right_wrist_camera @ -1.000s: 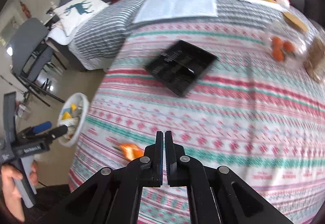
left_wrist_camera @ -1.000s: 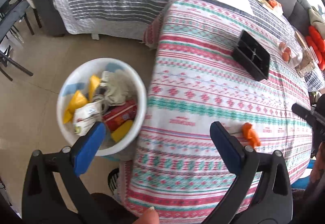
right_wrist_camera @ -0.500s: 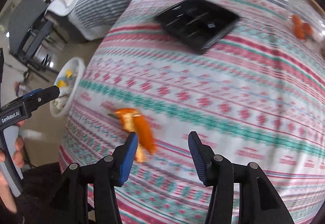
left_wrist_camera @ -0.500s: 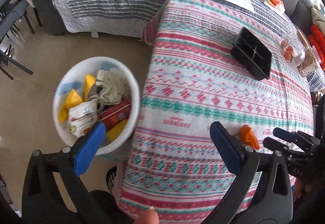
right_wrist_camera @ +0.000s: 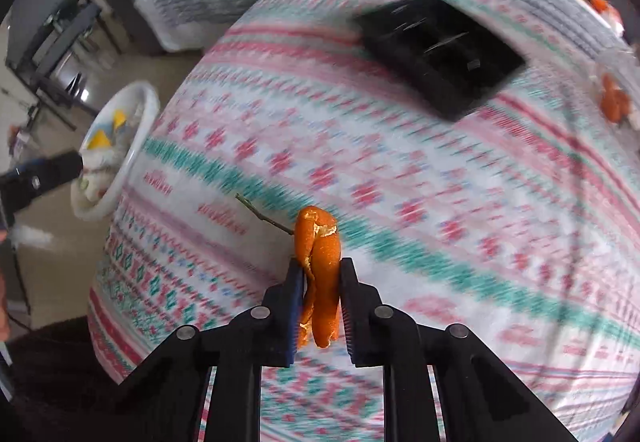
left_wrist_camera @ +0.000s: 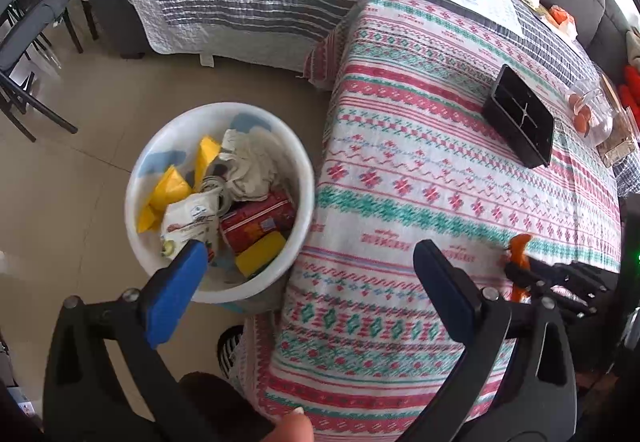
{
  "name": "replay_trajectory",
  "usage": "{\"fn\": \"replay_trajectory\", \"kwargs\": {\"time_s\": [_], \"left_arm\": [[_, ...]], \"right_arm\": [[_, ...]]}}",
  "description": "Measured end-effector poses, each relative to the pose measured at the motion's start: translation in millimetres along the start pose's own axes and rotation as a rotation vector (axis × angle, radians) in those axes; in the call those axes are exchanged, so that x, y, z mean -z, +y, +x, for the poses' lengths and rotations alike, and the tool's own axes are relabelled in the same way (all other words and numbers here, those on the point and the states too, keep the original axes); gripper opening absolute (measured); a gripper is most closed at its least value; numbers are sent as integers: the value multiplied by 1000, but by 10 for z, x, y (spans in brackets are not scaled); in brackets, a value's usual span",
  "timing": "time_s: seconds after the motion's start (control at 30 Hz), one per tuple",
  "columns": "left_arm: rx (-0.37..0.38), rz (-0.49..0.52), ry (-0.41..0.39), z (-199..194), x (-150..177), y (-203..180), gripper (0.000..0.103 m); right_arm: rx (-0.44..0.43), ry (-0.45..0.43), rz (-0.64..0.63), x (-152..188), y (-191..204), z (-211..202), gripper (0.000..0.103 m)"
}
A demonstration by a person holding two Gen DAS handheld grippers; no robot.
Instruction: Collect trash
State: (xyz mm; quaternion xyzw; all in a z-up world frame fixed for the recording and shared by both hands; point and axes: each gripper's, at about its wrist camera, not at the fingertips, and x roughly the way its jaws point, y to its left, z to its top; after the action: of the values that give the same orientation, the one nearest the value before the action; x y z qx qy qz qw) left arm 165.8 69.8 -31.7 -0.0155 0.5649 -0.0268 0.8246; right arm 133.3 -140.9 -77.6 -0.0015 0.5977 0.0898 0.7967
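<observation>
Right gripper (right_wrist_camera: 320, 306): clenched on the peel (right_wrist_camera: 318, 266), blue pads pressing it from both sides; its jaws have just been closing onto it
Peel: orange, curled, pinched upright between the pads, a thin twig (right_wrist_camera: 262, 213) sticking out to the left of it — held near the front part of the table (right_wrist_camera: 440, 201)
Left gripper (left_wrist_camera: 308, 282): jaws wide apart, nothing between them, over the table's edge beside the bin (left_wrist_camera: 298, 145)
Bin: white, round, on the floor just beside the table; holds yellow wrappers (left_wrist_camera: 172, 189), a red packet (left_wrist_camera: 256, 219), crumpled paper (left_wrist_camera: 252, 165)
Table: covered with a red, green and white patterned cloth
Tray (left_wrist_camera: 520, 115): black, with compartments, further back on the cloth — well apart from the peel
View: right wrist picture is blurred away from the gripper
</observation>
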Motion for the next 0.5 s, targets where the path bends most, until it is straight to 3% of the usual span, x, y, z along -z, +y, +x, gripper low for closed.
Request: {"fn": "replay_trajectory", "kwargs": {"time_s": [0.2,0.33,0.5], "left_arm": [[25,44,-4,110,-55,-466,102],[55,74,-54,167,-150,-905,102],[108,17,-104,382,-314,-1378,102]], "right_arm": [[21,-44,159,3,-768,-216,17],[17,-55,286,137,-1347,-332,17],[19,-70,398,283,-1881,-437,17]]}}
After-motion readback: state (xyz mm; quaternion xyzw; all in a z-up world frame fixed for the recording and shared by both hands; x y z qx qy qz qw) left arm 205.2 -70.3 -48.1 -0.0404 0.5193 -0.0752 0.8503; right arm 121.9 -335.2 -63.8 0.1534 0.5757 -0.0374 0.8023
